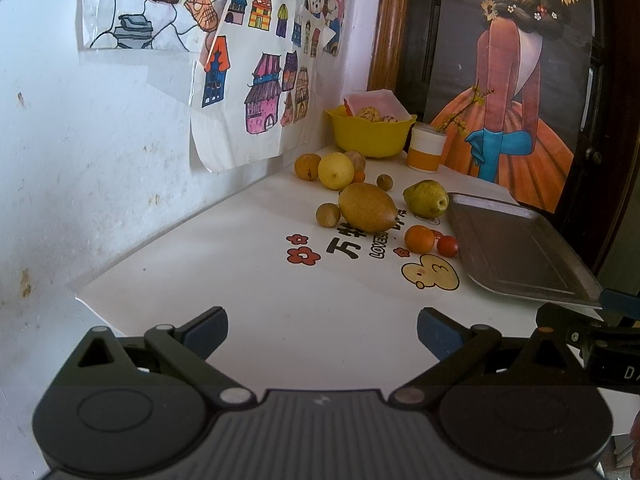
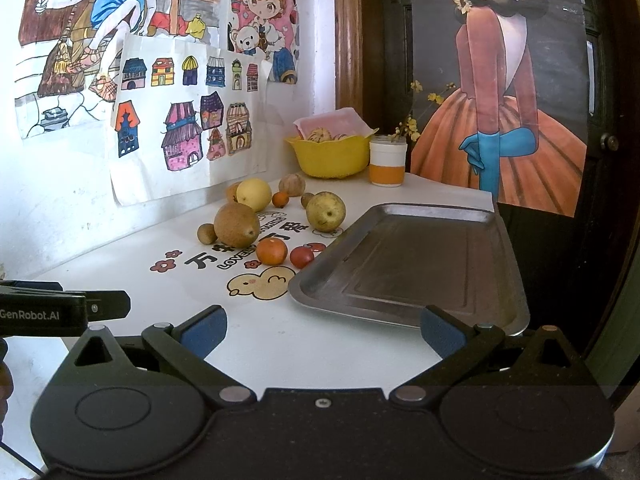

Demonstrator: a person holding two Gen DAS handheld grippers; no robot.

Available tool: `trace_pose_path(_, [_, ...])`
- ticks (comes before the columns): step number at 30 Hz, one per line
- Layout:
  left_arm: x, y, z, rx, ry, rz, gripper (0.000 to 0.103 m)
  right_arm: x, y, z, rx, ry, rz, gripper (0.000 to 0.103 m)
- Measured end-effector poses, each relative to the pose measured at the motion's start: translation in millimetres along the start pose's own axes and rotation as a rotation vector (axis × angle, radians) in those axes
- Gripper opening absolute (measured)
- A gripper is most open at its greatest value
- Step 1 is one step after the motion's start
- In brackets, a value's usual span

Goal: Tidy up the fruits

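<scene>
Several fruits lie loose on the white table: a large brown oval fruit point(image 1: 367, 208) point(image 2: 237, 225), a green pear point(image 1: 426, 199) point(image 2: 325, 211), a yellow lemon point(image 1: 336, 171) point(image 2: 254, 195), an orange point(image 1: 419, 239) point(image 2: 272, 251) and a small red fruit point(image 1: 447, 246) point(image 2: 302, 257). An empty metal tray point(image 1: 516, 248) point(image 2: 412, 268) sits to their right. My left gripper point(image 1: 322, 330) hovers open above the near table, well short of the fruit. My right gripper point(image 2: 323, 330) is open too, at the tray's near edge. Neither holds anything.
A yellow bowl point(image 1: 372, 132) point(image 2: 332, 156) with fruit and a pink tub stands at the back corner, beside a white and orange cup point(image 1: 426, 148) point(image 2: 387, 162). Drawings hang on the left wall. A large painting point(image 2: 496, 92) leans behind the tray.
</scene>
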State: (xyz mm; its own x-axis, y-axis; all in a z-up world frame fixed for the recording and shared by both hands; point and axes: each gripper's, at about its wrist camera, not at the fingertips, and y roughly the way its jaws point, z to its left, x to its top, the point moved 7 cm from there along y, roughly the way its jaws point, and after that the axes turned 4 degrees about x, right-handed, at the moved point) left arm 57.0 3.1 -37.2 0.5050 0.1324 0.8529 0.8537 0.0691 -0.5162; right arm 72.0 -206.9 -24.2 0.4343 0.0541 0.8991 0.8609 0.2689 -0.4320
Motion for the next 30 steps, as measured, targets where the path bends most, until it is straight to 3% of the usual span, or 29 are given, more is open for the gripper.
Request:
trace_pose_path(23, [-5,5,-2,0.008,0.004,0.021,0.103,-2,4,0,0.009,-0.003,0.01,0.102])
trace_pose_path(30, [22,17,-2,0.0,0.041,0.014,0.103,21,19,1,0.101,-0.086,0.009,0.102])
